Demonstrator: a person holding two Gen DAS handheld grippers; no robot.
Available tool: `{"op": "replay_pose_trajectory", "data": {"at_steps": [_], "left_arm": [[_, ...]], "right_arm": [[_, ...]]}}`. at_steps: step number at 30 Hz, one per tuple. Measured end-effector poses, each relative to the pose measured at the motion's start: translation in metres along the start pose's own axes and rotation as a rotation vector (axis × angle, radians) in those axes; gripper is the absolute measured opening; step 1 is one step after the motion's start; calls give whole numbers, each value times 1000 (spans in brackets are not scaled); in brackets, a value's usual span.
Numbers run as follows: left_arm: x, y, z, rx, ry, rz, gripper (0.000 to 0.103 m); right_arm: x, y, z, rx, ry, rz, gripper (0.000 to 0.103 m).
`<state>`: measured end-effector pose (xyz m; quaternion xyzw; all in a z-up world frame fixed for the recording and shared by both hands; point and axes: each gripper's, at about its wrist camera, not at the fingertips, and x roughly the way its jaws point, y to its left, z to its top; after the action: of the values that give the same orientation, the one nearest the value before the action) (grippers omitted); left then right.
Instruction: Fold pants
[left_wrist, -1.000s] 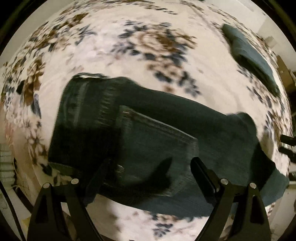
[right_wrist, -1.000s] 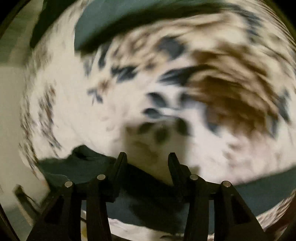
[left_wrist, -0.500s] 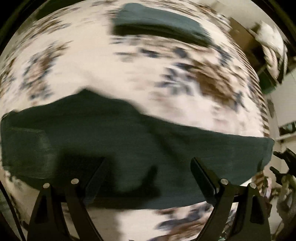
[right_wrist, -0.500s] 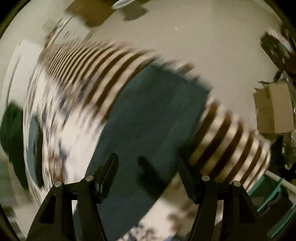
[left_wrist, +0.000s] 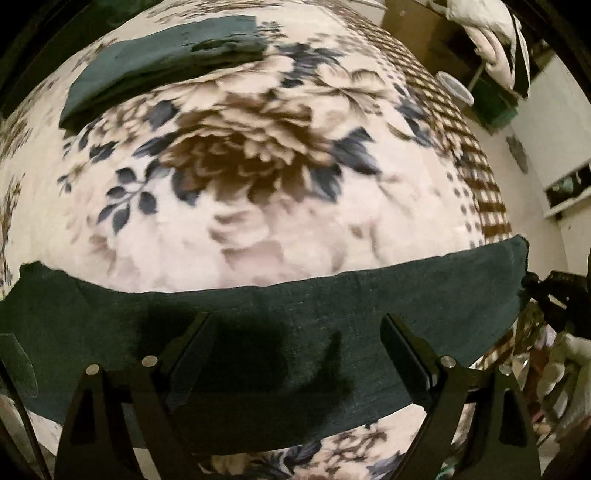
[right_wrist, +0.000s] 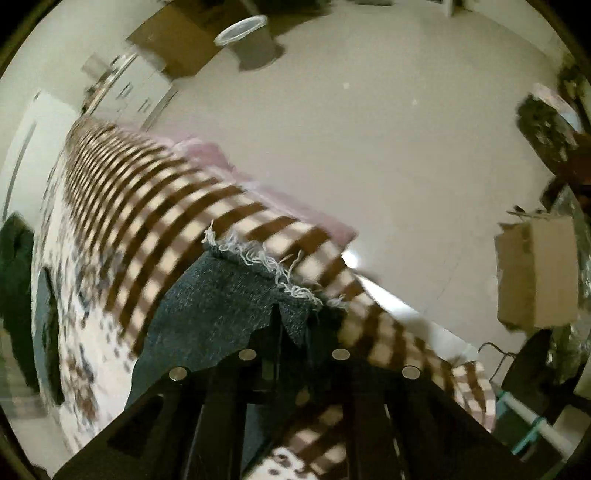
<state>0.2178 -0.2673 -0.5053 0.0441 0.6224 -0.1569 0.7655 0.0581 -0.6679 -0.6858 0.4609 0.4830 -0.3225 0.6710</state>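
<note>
Pants (left_wrist: 295, 354) hem (right_wrist: 266, 266) at bed's edge; right jaws closing on it.

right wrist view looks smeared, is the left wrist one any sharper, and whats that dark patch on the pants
Left wrist view: the floral blanket is softly blurred, with fisheye bulging throughout; the dark patch on the pants is the left gripper's own shadow. Right wrist view: the checked border smears into streaks, while the frayed hem stays fairly crisp.

left gripper (left_wrist: 295, 354) spread wide; right gripper (right_wrist: 293, 325) closing
</note>
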Motion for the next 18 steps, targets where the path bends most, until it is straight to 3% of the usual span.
{"op": "replay_pose_trajectory", "data": {"at_steps": [2, 4, 5, 6, 8, 11, 13, 15, 18], "left_arm": [[6, -3, 1, 7, 10, 13, 91], [14, -3, -1, 1, 33, 13, 91], [17, -2, -2, -8, 44, 9, 91], [21, -2, -4, -21, 55, -1, 91], [26, -1, -7, -39, 68, -21, 91], [33, -7, -14, -42, 84, -39, 91], [37, -10, -21, -37, 93, -44, 91], [44, -14, -26, -18, 101, -36, 91], [46, -16, -29, -2, 92, -32, 91]], "right_arm": [[13, -6, 4, 36, 55, 30, 12], [19, -21, 13, 89, 123, 130, 16], [18, -33, 17, 133, 147, 215, 24], [15, -43, 19, 165, 148, 278, 44], [7, -53, 17, 202, 132, 321, 70], [19, -54, 5, 187, 215, 405, 71], [37, -41, -6, 119, 277, 387, 71], [36, -39, -7, 112, 228, 417, 80], [37, -31, -2, 158, 193, 557, 73]]}}
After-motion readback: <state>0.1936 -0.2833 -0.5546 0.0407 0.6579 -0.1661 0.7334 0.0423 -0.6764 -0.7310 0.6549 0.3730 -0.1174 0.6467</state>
